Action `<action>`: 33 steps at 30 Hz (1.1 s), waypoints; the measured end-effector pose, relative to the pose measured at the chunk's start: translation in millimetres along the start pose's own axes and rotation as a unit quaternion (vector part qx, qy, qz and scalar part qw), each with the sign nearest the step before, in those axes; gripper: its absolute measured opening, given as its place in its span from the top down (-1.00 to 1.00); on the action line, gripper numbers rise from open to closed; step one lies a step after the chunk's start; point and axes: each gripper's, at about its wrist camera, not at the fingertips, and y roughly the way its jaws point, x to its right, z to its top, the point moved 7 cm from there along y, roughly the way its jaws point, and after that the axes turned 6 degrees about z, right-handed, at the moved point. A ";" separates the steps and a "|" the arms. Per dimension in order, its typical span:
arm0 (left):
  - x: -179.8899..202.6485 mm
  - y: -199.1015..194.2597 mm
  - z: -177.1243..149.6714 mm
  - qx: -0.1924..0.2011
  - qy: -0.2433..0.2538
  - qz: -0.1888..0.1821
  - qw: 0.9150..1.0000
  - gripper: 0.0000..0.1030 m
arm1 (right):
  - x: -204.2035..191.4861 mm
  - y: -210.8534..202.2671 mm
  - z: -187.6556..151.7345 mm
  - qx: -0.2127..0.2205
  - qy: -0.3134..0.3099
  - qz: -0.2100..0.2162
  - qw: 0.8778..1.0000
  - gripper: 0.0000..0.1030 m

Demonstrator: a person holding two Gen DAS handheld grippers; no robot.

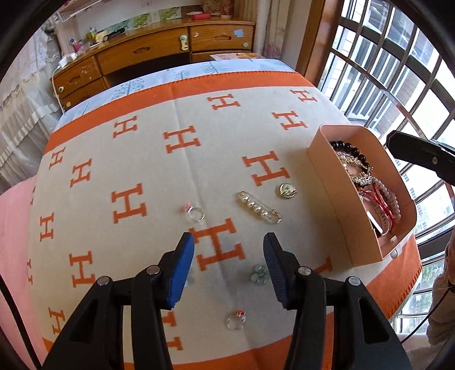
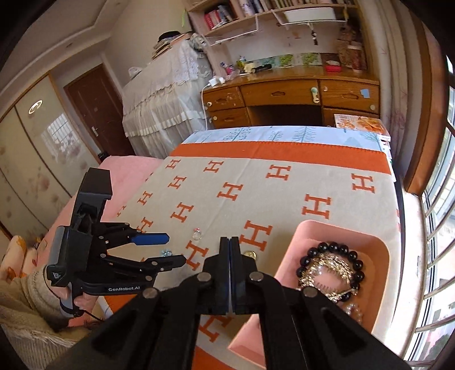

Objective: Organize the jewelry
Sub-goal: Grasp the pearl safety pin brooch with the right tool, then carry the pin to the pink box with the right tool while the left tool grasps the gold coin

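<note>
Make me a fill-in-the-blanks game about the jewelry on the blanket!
1. The bracelet with black beads lies inside the pink ____.
2. The letters on the blanket are the color ____.
3. The right tool is shut, with ____ between its pads.
4. The pearl pin lies between the ring and the gold ____.

Missing words: box; orange; nothing; button

We see a wooden desk (image 2: 293, 96) with drawers against the far wall, and bookshelves (image 2: 256, 11) above it. To its left stands furniture under a white lace cover (image 2: 162, 94). A dark brown door (image 2: 96, 113) is further left. A barred window (image 1: 398, 85) gives daylight.
</note>
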 end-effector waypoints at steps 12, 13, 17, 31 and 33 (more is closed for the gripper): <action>2.8 5.1 -8.9 -0.018 -0.018 -0.011 1.000 0.05 | -0.8 63.5 -15.1 -0.090 0.009 0.013 0.996 0.93; -0.9 3.3 -11.8 -0.018 -0.023 -0.009 1.000 0.05 | -1.8 73.6 -15.2 -0.101 0.005 0.008 0.995 0.91; -15.0 -1.7 -21.8 -0.019 -0.036 -0.002 0.999 0.05 | -5.7 108.1 -19.6 -0.135 -0.025 -0.025 0.990 0.67; -34.8 -4.6 -29.1 -0.013 -0.057 -0.017 0.998 0.05 | -19.8 153.0 -36.5 -0.221 -0.146 -0.124 0.956 0.52; -36.2 -6.4 -29.0 -0.011 -0.057 -0.017 0.998 0.05 | -23.2 153.5 -37.6 -0.231 -0.170 -0.133 0.949 0.77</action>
